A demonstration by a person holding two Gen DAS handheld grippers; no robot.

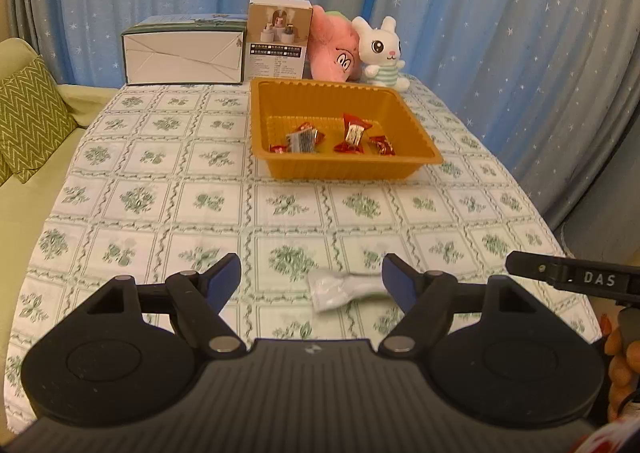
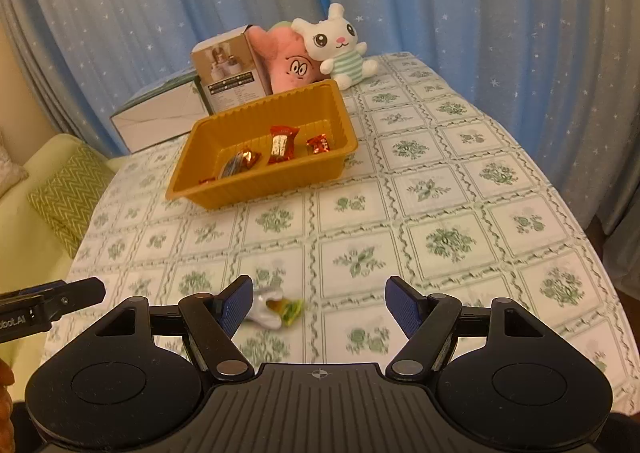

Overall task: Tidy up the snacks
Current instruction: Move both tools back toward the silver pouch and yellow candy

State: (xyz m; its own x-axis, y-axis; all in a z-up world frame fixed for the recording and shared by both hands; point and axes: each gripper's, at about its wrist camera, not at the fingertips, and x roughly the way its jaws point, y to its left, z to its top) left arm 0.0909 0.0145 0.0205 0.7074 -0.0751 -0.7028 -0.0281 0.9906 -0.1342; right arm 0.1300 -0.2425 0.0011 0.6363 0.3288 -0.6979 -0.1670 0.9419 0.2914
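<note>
Progress: three red-wrapped candies [image 1: 348,135] already placed in orange tray [image 1: 416,115] at 12 o'clock | left: white-wrapped candy [image 1: 340,291] on tablecloth [image 1: 160,189], between spread jaws of left gripper [image 1: 312,281], ungripped | right gripper [image 2: 318,307] spread, nothing pinched.

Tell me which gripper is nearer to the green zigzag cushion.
Left. The green zigzag cushion lies ahead and to the left of the left gripper. The right gripper is on the left gripper's other side, so the cushion lies farther off to its left.
</note>
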